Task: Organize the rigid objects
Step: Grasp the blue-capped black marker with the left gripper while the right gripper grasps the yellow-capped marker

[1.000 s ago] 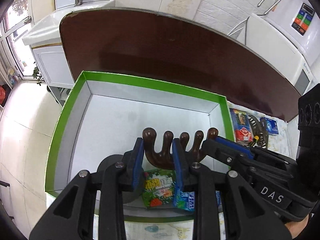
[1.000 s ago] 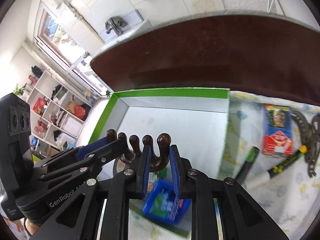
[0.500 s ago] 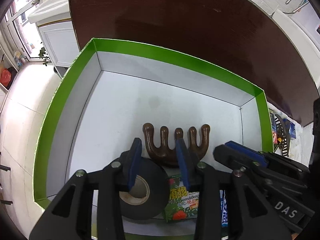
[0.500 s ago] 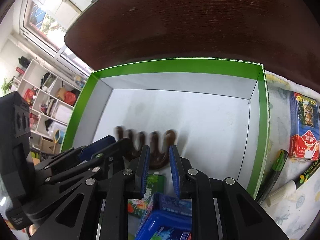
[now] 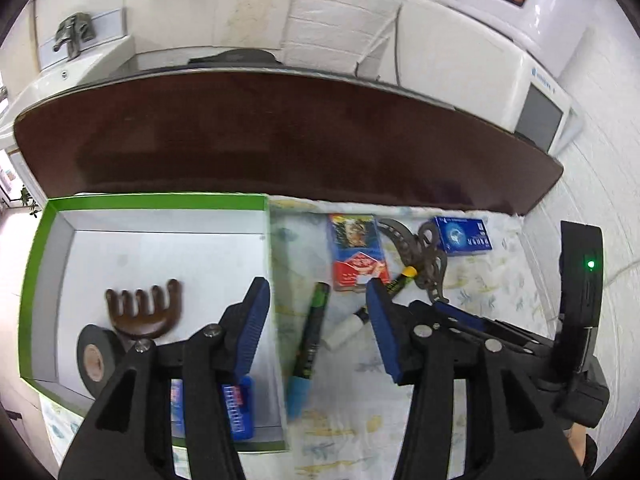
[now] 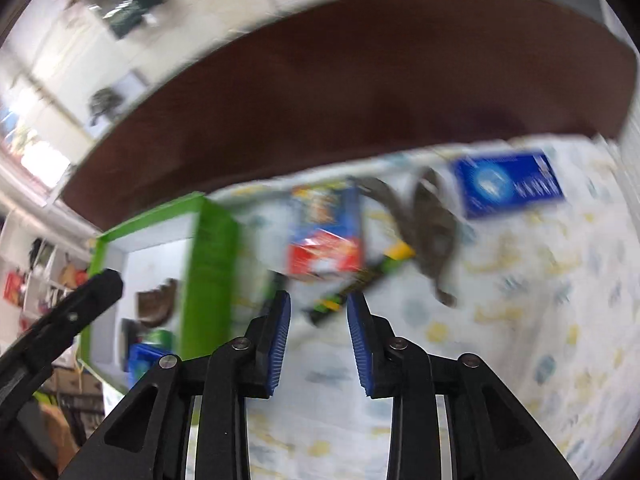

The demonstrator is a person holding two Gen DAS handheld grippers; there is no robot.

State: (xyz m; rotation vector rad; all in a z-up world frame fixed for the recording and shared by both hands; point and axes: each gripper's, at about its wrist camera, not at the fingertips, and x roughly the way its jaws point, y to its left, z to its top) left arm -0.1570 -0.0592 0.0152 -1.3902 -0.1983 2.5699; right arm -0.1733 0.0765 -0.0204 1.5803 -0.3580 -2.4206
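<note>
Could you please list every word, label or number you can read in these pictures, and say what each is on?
No text can be read with certainty.
Blue box: white lettering, too small to read.
Red and blue box: print blurred.
Green marker: lettering too small to read.
White appliance: coloured panel labels and a side brand mark, unreadable.
Right wrist view: everything is blurred by motion.

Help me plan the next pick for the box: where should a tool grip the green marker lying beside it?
Grip the green marker mid-barrel, coming straight down with the fingers across its narrow width. It lies flat on the cloth, and its barrel runs close along the green box wall, so an approach from that side looks cramped.
</note>
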